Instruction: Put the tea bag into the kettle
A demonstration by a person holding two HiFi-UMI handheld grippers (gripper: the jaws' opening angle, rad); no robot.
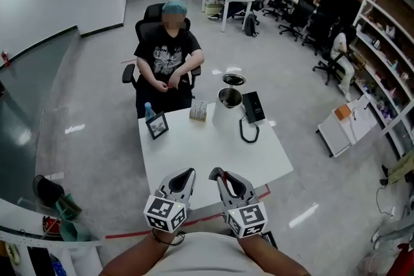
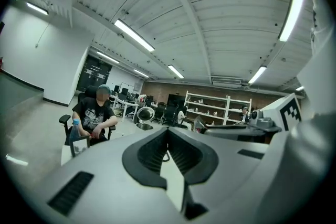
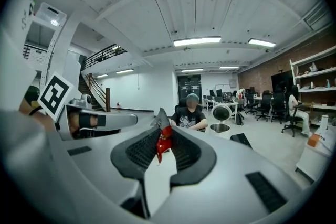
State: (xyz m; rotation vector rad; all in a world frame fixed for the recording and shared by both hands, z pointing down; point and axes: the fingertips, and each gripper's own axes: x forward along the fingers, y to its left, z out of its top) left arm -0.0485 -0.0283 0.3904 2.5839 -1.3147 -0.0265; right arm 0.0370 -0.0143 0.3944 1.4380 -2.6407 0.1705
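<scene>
A steel kettle (image 1: 228,97) stands open at the table's far side, its round lid (image 1: 233,79) tipped up behind it. It also shows in the right gripper view as the kettle (image 3: 220,127), and in the left gripper view as the kettle (image 2: 144,125). My right gripper (image 1: 216,173) hovers over the near table edge, shut on a red tea bag (image 3: 163,142) that hangs between its jaws (image 3: 161,126). Beside it, my left gripper (image 1: 188,173) has its jaws closed together with nothing in them (image 2: 168,130). Both grippers point level toward the kettle, well short of it.
On the white table (image 1: 213,152) are a black kettle base with a cord (image 1: 252,106), a small box of tea bags (image 1: 198,112), a picture frame (image 1: 157,126) and a blue-capped bottle (image 1: 149,111). A person sits in a chair (image 1: 167,58) behind the far edge.
</scene>
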